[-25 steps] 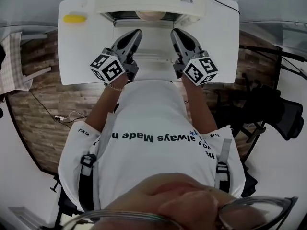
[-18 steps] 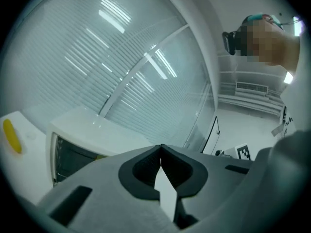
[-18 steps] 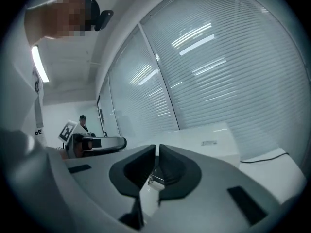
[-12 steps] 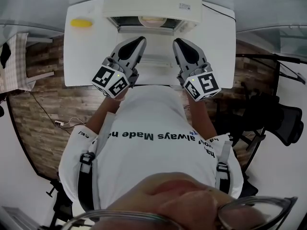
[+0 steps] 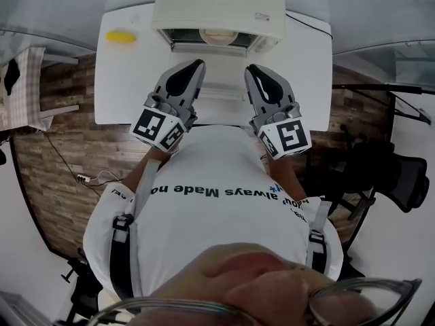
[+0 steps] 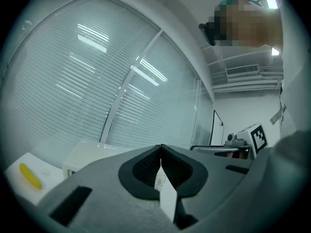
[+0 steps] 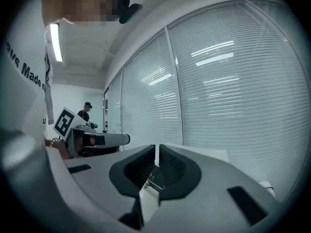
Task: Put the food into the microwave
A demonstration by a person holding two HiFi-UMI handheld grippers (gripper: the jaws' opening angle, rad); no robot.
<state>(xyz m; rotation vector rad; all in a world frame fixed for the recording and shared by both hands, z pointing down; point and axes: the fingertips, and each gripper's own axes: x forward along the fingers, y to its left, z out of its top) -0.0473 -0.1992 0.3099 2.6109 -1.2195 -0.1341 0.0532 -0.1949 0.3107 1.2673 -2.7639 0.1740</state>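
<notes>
Stands at a white desk, facing a microwave at its far edge. Holds the left tool and the right tool side by side above the desk, just short of the microwave's open front, tips pointing at it. Has both pairs of jaws pressed together, with nothing between them. Has the food, seemingly a pale round plate, already inside the microwave, half hidden under its top. Has a small yellow thing lying on the desk left of the microwave, well apart from both tools.
</notes>
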